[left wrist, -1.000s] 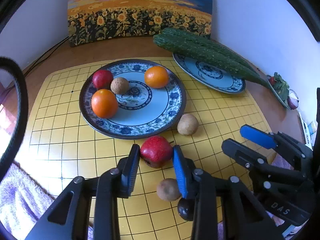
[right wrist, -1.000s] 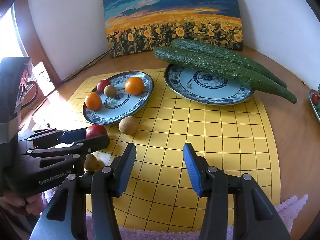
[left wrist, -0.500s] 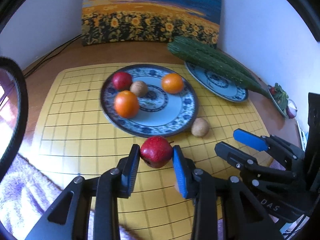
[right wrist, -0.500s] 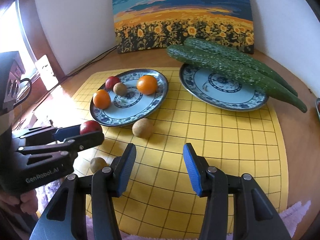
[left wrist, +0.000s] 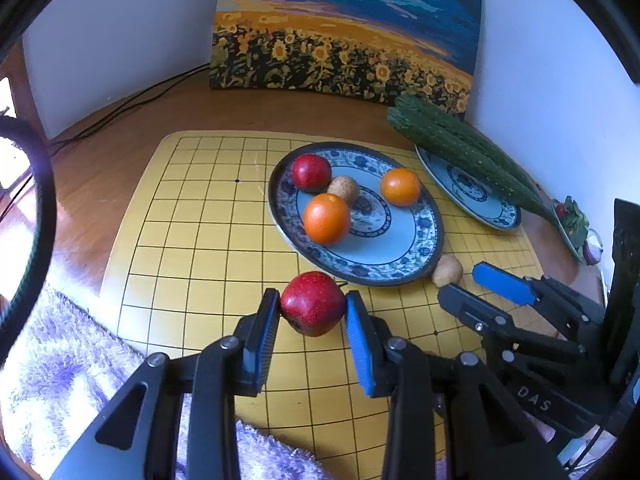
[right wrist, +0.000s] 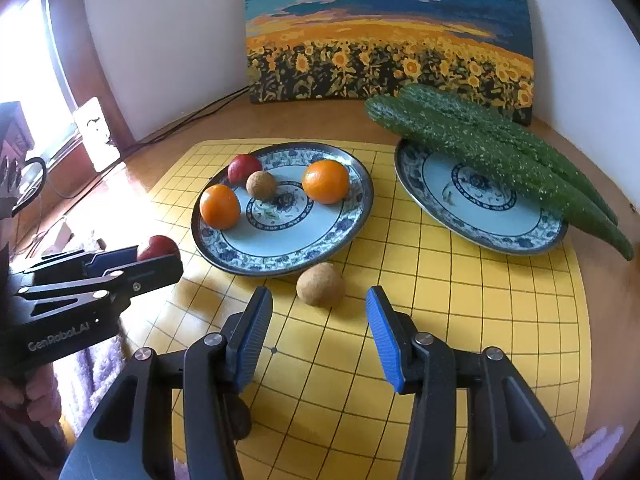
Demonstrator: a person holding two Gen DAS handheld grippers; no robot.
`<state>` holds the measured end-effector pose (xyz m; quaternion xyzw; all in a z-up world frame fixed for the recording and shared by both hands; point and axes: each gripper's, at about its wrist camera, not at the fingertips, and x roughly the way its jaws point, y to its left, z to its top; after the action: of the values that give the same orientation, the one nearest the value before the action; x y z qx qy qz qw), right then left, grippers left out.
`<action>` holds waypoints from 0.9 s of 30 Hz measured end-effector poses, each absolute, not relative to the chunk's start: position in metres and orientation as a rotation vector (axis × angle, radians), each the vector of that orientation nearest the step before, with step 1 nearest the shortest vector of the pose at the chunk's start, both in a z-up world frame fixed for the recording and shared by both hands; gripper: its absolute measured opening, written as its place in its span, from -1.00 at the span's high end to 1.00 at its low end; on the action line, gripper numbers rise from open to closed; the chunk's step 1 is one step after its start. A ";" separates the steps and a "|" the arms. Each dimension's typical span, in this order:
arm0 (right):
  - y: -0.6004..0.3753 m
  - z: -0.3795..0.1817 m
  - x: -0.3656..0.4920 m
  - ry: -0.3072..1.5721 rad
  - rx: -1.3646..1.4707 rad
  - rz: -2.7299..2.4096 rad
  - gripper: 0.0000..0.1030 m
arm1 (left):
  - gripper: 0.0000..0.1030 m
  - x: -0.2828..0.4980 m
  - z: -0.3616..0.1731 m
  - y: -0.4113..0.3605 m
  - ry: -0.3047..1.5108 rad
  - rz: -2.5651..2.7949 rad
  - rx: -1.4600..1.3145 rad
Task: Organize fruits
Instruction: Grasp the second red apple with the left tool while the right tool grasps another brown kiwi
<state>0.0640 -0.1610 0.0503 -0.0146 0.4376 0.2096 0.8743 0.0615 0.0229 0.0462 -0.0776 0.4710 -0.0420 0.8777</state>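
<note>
Currently my left gripper (left wrist: 313, 314) is clamped on a speckled red apple-like fruit (left wrist: 313, 303), both blue pads pressed against its sides, held above the yellow grid-lined mat (left wrist: 192, 240) just short of the near rim of the blue-and-white patterned fruit plate (left wrist: 400, 268). My right gripper (right wrist: 320, 322) is released, nothing between its pads, hanging over the mat behind a loose brown round fruit (right wrist: 320, 284).

Count: two patterned plates. Fruit plate holds four pieces: two oranges (left wrist: 326, 218), one red fruit (left wrist: 311, 172), one small brown fruit (left wrist: 343, 190). Second plate (right wrist: 480, 208) carries two long bumpy green cucumbers (right wrist: 480, 140) lying across its far rim. One brown fruit loose on the mat beside the fruit plate.

View differences: left wrist view shows the held fruit's full face, skin glossy with pale dots, a short stem on the right, and a dish with greens and something red (left wrist: 572, 216) at the far right edge. Right wrist view shows only a sliver of the held fruit past the left tool's fingers, but it shows both cucumbers in full, a dark round object (right wrist: 240, 416) under my left finger, too hidden to identify, and fingers of a hand (right wrist: 36, 396) at bottom left. Sunflower painting (right wrist: 384, 40) leans against the wall in both.
</note>
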 end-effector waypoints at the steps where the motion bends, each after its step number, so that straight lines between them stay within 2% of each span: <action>1: -0.160 0.050 0.065 0.913 -0.034 0.437 0.03 | 0.32 0.062 0.046 0.024 0.983 -0.086 -0.165; 4: -0.159 0.049 0.066 0.915 -0.041 0.425 0.03 | 0.32 0.062 0.045 0.026 0.983 -0.079 -0.171; 7: -0.158 0.047 0.068 0.923 -0.044 0.424 0.15 | 0.32 0.063 0.045 0.028 0.981 -0.076 -0.178; 19: -0.156 0.043 0.071 0.925 -0.065 0.427 0.27 | 0.32 0.062 0.043 0.031 0.978 -0.074 -0.185; 27: -0.154 0.044 0.071 0.925 -0.068 0.432 0.43 | 0.32 0.061 0.045 0.030 0.976 -0.073 -0.183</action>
<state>0.0710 -0.1539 0.0437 -0.0326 0.4428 0.2065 0.8719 0.0612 0.0302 0.0446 -0.0878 0.4681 -0.0350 0.8786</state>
